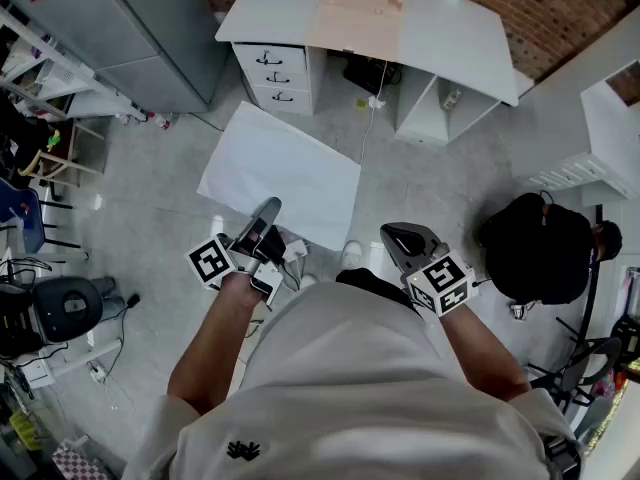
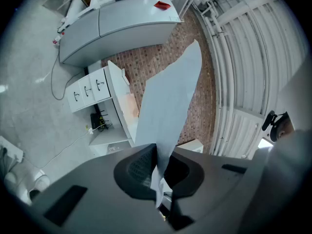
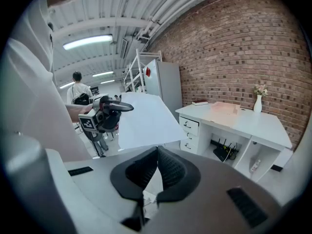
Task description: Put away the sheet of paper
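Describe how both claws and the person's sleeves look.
The left claw and right claw are dark grey, with curved jaws and ribbed black pads. Each carries a white cube with black square markers. The person wears a pale short-sleeved T-shirt; the forearms are bare.

Left claw [image 1: 270, 208] pinches the sheet of paper [image 1: 285, 173]. Right claw [image 1: 397, 234] is closed and empty, both arms held out front.

White sheet of paper [image 1: 285, 173], white desk [image 1: 460, 43] (a pale pink patch [image 1: 357, 13] on top), red-brown brick wall [image 3: 234, 48], black-and-white square markers on dark grey left gripper [image 1: 268, 210] and right gripper [image 1: 392, 233].
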`<state>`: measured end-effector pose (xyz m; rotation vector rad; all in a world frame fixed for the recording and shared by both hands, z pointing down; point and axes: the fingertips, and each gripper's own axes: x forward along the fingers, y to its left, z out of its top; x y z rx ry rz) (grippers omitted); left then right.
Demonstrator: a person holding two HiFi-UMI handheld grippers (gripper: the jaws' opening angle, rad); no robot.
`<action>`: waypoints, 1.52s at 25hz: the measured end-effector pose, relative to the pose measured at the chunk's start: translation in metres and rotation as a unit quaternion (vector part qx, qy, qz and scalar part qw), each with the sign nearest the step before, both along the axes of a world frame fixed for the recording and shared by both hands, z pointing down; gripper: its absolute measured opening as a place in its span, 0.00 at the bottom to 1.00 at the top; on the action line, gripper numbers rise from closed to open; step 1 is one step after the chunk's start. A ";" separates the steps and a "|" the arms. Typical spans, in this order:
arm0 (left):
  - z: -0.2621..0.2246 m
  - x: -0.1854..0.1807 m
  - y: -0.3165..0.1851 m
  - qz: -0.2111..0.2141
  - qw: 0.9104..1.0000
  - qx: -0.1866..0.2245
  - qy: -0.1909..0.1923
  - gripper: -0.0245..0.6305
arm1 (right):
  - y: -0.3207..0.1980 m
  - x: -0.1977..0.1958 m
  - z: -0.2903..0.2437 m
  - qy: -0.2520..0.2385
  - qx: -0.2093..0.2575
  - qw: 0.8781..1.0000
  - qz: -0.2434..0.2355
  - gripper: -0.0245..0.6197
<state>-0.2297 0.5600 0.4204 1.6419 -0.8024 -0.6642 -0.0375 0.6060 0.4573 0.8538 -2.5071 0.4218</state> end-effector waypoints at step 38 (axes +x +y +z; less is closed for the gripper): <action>-0.011 0.083 -0.442 0.024 0.994 0.002 0.103 0.07 | -0.372 0.065 -0.012 -0.038 -0.031 0.990 0.133 0.10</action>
